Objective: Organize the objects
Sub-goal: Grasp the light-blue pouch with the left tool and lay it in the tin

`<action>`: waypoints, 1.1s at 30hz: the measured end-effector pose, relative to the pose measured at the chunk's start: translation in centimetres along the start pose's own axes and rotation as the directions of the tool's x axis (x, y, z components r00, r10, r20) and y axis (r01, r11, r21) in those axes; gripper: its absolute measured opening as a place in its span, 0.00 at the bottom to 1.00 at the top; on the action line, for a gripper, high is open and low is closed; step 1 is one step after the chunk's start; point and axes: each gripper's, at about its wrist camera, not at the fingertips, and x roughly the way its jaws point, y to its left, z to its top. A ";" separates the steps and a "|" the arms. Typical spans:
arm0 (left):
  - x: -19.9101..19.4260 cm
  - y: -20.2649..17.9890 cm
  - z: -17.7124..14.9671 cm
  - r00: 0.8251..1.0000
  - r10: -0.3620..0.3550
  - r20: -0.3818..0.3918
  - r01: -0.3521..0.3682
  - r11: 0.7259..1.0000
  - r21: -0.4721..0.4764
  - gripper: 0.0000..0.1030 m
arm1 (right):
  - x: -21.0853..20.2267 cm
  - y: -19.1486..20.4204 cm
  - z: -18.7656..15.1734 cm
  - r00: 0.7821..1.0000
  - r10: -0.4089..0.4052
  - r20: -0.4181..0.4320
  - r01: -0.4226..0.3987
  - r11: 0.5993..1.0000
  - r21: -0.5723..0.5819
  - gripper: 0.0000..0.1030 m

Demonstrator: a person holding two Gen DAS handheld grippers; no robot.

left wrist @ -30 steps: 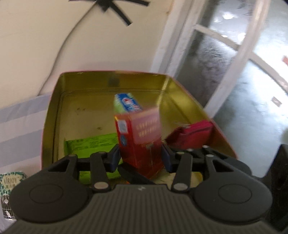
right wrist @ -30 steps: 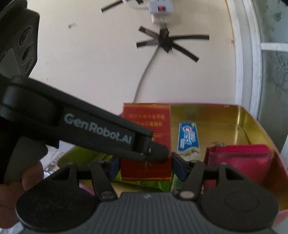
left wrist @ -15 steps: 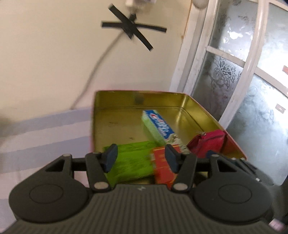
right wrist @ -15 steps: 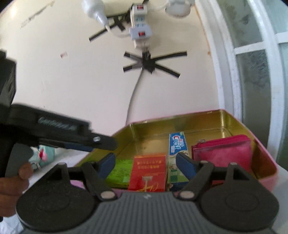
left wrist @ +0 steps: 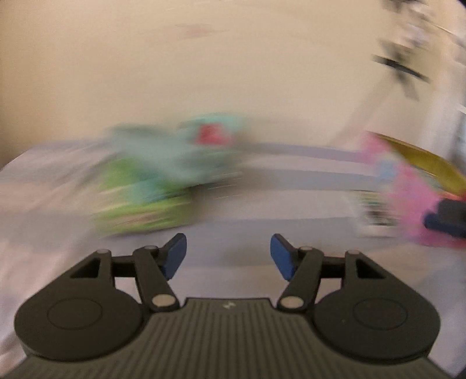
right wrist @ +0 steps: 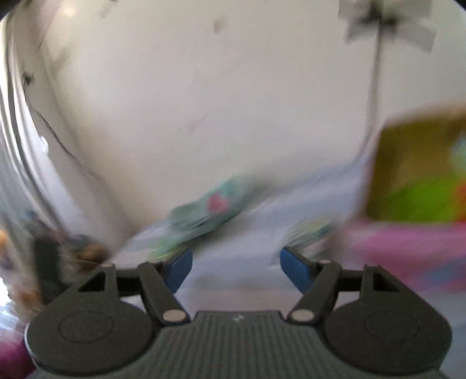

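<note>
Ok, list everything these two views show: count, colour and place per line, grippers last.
tin: one, gold inside and pink outside, at the right edge of both views.
green packet: one, bright green, inside the tin; blurred.
packets: a pile of green and teal ones with a red spot, on the cloth left of the tin; too blurred to count.
cloth: one, white with pale lilac stripes, under everything.
wall: cream, behind.
black tape: crossed strips over a cable, upper right on the wall.
left gripper: one, black with blue pads, jaws opening, nothing between them.
right gripper: one, black with blue pads, jaws closing, nothing between them.
</note>
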 end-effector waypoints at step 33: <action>-3.3 4.1 -2.1 0.966 -0.242 0.090 0.255 0.951 -0.173 0.73 | -9.1 -1.6 -8.5 0.979 -0.204 -0.021 0.203 0.977 -0.062 0.35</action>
